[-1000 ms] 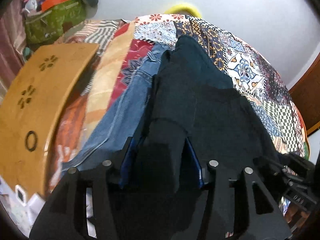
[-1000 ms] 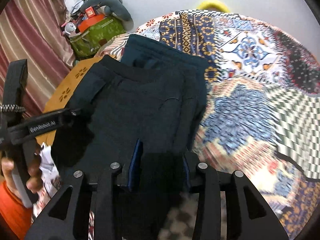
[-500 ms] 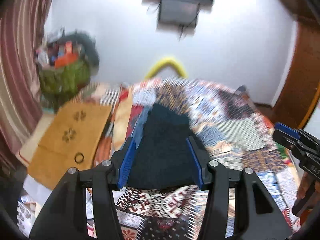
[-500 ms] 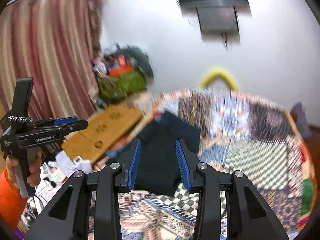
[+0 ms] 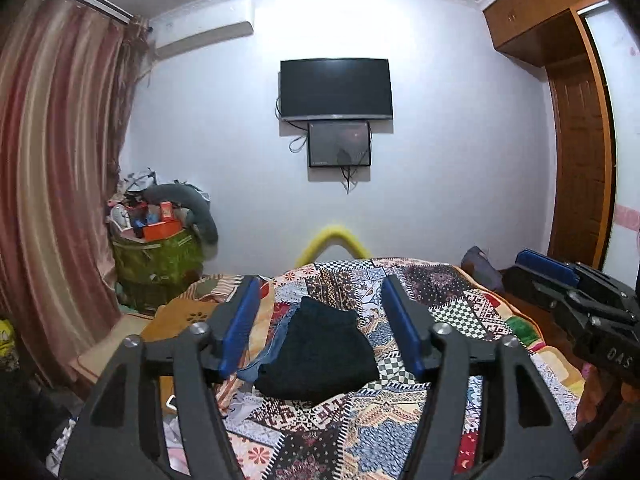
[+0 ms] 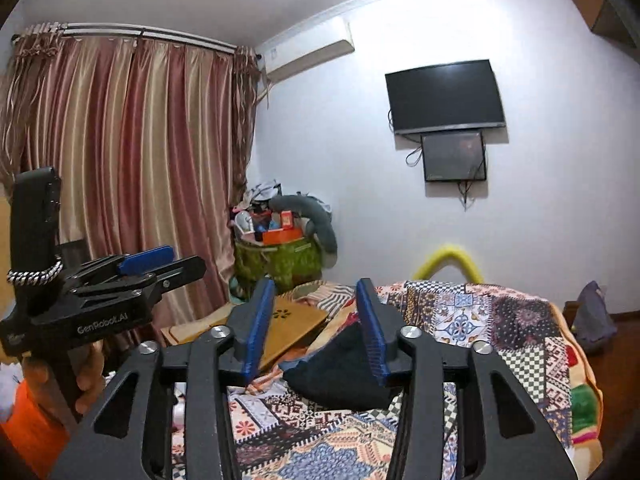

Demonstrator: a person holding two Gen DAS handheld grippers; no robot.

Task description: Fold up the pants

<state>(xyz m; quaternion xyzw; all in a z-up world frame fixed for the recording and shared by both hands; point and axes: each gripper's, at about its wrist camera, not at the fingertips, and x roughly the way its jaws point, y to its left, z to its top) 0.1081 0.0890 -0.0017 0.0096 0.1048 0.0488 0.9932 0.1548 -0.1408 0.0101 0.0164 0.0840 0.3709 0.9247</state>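
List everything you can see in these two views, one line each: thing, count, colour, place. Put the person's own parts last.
pants: 1, dark, folded on quilt
jeans: 1, blue, left of pants
quilt: 1, patchwork, on bed
board: 1, wooden, bed's left side
bag: 1, green, corner, heaped with clutter
curtain: 1, striped pink, left wall
TV: 1, black, wall
air conditioner: 1, white, high on wall
left gripper: black, blue pads, opening, empty
right gripper: same, opening, empty
hand: holds left gripper

"GenRobot.AI" on left tongs (image 6: 160, 264) body.
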